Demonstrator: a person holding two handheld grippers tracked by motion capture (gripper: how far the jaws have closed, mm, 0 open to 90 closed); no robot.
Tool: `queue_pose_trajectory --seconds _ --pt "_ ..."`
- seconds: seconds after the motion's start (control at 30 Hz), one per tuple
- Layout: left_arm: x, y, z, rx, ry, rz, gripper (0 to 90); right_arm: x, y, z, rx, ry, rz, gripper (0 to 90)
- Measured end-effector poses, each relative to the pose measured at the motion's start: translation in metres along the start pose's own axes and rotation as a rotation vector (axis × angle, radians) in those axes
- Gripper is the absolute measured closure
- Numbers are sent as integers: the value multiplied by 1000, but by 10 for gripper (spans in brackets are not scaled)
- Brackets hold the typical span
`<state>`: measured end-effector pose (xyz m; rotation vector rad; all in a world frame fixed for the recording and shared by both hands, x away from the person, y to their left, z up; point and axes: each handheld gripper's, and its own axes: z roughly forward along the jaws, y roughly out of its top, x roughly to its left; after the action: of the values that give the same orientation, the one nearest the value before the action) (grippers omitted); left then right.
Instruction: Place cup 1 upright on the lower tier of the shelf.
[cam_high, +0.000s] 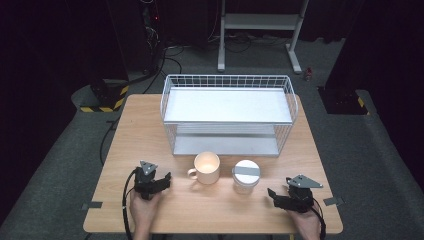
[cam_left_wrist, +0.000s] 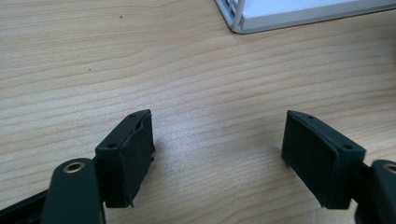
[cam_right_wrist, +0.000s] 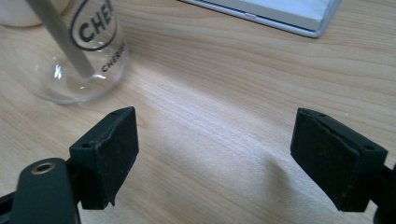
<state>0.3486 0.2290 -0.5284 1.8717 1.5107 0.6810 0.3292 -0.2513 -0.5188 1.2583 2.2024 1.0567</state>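
Observation:
A cream mug (cam_high: 206, 168) with its handle to the left stands on the wooden table (cam_high: 150, 130), just in front of the wire basket (cam_high: 227, 112). Right of it stands a clear glass jar (cam_high: 246, 176) with a white lid and a grey band; its printed side appears as the jar (cam_right_wrist: 81, 51) in the right gripper view. My left gripper (cam_high: 167, 177) rests near the front edge, left of the mug, open with bare table between its jaws (cam_left_wrist: 217, 158). My right gripper (cam_high: 272, 194) lies right of the jar, open and holding nothing (cam_right_wrist: 215, 158).
The white wire basket has a flat white shelf inside and fills the back half of the table; its corner (cam_left_wrist: 243, 21) shows ahead of the left gripper. A white stand (cam_high: 260, 35) and cables lie on the floor behind. Tape marks (cam_high: 92, 205) sit at the front corners.

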Motion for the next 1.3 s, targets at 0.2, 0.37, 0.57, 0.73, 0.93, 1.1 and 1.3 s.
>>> queue_pose_trajectory --seconds 0.2,0.37,0.57,0.73,0.93,1.1,1.3 --pt "0 0 0 0 0 0 253 10 1 -2 -6 28 -24 150" --pt "0 0 0 0 0 0 253 18 1 -2 -10 46 -45 147" --pt "0 0 0 0 0 0 253 26 1 0 -4 71 -64 144" --pt "0 0 0 0 0 0 253 32 2 1 2 90 -74 143" --pt "0 0 0 0 0 0 253 40 4 1 -1 115 -91 140" --pt "0 0 0 0 0 -1 253 47 7 2 -8 144 -111 137" --pt "0 0 0 0 0 -2 253 54 11 4 -14 164 -122 134"
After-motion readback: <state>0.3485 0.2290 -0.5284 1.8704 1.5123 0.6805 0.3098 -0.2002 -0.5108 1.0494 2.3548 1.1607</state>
